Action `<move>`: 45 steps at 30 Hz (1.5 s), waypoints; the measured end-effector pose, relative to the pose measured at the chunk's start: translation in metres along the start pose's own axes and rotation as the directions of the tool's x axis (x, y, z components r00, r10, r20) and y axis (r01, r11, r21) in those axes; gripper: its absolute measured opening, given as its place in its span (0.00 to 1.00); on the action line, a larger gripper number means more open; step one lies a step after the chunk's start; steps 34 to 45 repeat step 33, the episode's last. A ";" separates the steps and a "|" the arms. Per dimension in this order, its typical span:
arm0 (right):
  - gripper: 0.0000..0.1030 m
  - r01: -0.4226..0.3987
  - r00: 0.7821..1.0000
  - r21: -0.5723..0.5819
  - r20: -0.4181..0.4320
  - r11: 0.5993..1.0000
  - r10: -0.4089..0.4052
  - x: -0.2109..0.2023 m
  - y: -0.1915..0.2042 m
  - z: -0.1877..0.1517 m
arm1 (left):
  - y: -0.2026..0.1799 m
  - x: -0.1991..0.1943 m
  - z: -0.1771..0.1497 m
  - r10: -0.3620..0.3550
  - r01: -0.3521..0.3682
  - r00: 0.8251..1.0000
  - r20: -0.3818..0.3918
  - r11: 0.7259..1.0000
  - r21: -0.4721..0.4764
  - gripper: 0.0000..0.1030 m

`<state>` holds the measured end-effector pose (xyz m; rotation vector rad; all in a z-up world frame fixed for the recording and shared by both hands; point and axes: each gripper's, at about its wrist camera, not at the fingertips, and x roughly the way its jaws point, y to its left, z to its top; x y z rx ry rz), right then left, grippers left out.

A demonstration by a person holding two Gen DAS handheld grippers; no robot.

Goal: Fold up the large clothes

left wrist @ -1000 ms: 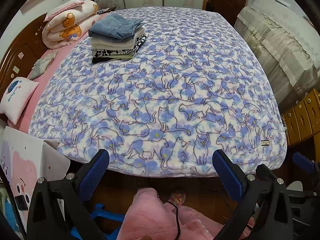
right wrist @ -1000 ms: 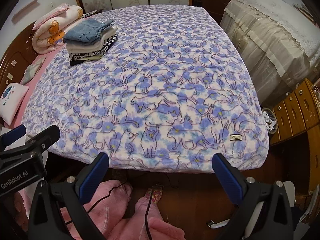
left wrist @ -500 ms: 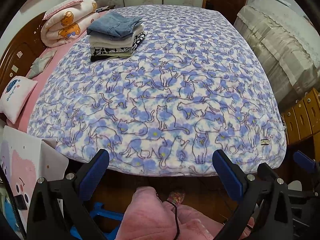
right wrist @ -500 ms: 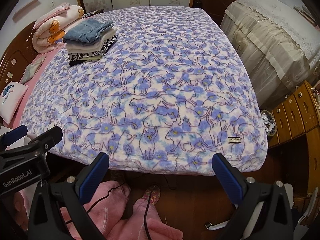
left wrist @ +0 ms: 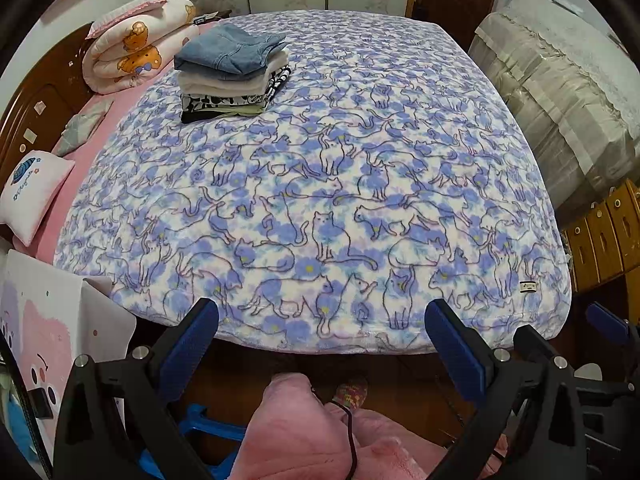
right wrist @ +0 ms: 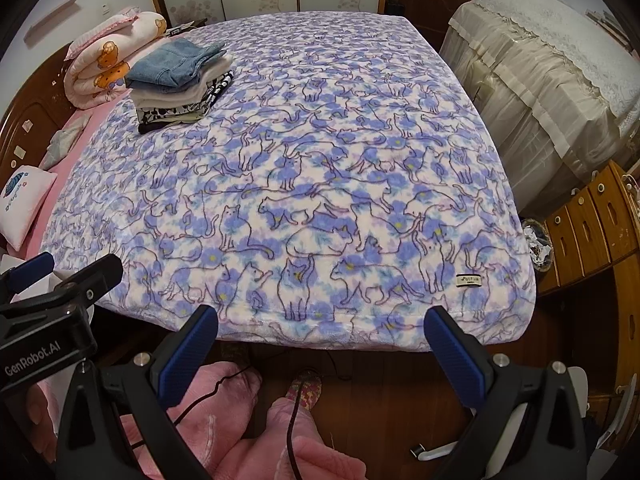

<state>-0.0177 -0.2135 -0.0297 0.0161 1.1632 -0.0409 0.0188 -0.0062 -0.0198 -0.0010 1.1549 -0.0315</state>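
Note:
A stack of folded clothes (left wrist: 230, 74), with blue jeans on top, sits at the far left of the bed; it also shows in the right wrist view (right wrist: 180, 82). A blue cat-print blanket (left wrist: 320, 184) covers the bed (right wrist: 304, 184). My left gripper (left wrist: 322, 336) is open and empty, held off the bed's near edge. My right gripper (right wrist: 320, 338) is open and empty at the same edge, to the right of the left one. The left gripper's body (right wrist: 48, 312) shows at the left of the right wrist view.
A rolled bear-print quilt (left wrist: 136, 46) and small pillows (left wrist: 34, 194) lie at the headboard on the left. A cloth-covered piece of furniture (left wrist: 560, 92) and wooden drawers (left wrist: 604, 236) stand on the right. My pink-clad legs (left wrist: 320, 432) are below.
Both views have shifted slightly: the bed's near edge sits a little lower and closer. Both grippers stay open and empty.

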 end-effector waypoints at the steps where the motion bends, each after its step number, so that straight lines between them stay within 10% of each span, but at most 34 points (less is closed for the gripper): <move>1: 1.00 -0.001 1.000 0.001 0.001 1.000 0.001 0.000 0.001 0.000 | 0.000 0.000 0.000 0.000 0.000 1.000 -0.001 1.000 0.001 0.99; 45: 1.00 0.002 1.000 0.006 -0.003 1.000 -0.002 0.001 0.004 0.002 | -0.001 0.003 0.006 -0.003 0.002 1.000 -0.009 1.000 -0.002 0.99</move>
